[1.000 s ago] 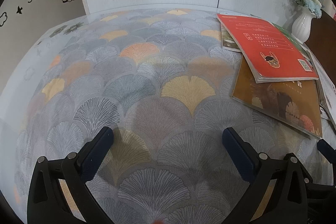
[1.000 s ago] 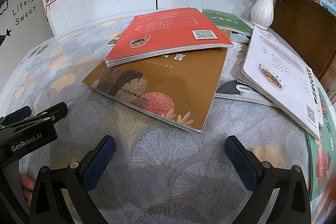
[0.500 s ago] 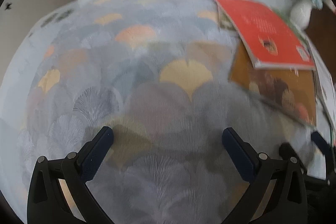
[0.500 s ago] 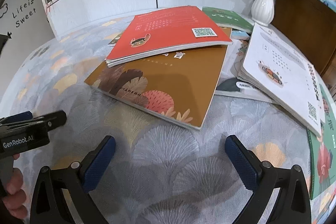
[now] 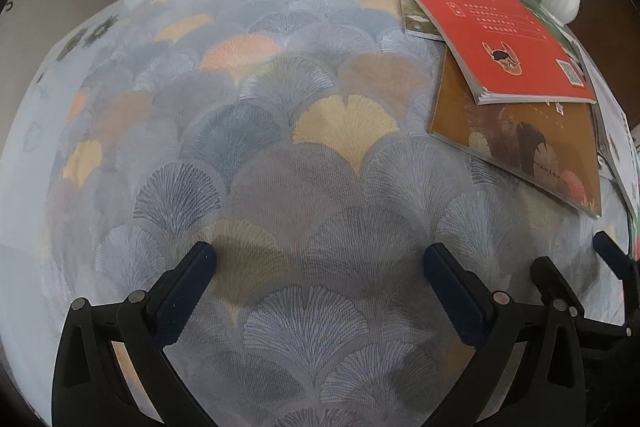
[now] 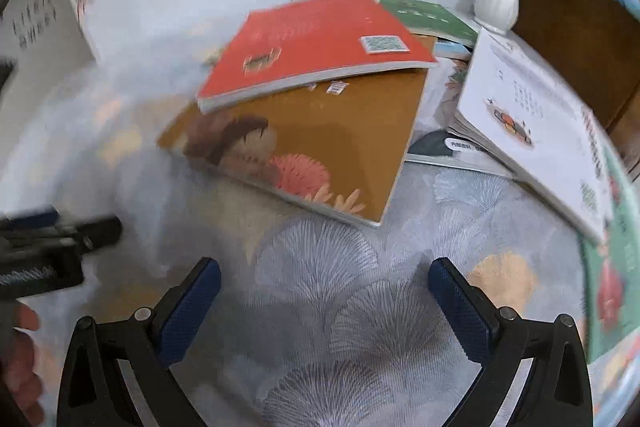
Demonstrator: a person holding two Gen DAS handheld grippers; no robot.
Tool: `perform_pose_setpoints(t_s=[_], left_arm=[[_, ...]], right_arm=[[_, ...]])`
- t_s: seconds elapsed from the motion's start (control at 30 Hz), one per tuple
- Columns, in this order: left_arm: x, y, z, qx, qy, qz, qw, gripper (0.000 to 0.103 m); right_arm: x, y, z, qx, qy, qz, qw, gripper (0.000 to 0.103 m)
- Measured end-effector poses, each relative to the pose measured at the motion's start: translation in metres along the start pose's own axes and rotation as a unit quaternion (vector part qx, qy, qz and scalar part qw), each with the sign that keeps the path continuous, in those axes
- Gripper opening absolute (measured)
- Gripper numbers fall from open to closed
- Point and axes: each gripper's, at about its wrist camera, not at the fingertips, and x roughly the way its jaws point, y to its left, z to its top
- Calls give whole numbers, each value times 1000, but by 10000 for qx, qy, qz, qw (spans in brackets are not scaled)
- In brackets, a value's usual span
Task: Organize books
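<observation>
Left gripper [image 5: 320, 267] spread wide, empty, over the desk's woven fan-patterned cloth [image 5: 280, 131]. Right gripper [image 6: 324, 285] equally wide and empty. Ahead, a glossy red paperback [image 6: 320, 43] overlaps a brown book [image 6: 320, 143]; white book [image 6: 532, 123] rightward.

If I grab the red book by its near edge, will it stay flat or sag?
Probably sags: the red book looks like a thin softcover, its near edge already bowing. It may slide first, since it rests loosely on the glossy brown book. It looks light.
</observation>
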Motion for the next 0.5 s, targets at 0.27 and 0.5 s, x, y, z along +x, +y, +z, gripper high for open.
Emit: perform_pose_setpoints(t_s=[0.27, 0.5], left_arm=[[-4, 2, 10, 163, 77, 73, 9998, 102], [-73, 3, 40, 477, -1122, -177, 9924, 102]], right_arm=[[-4, -3, 9, 237, 490, -157, 9984, 103], [-70, -7, 47, 308, -341, -204, 9987, 103]])
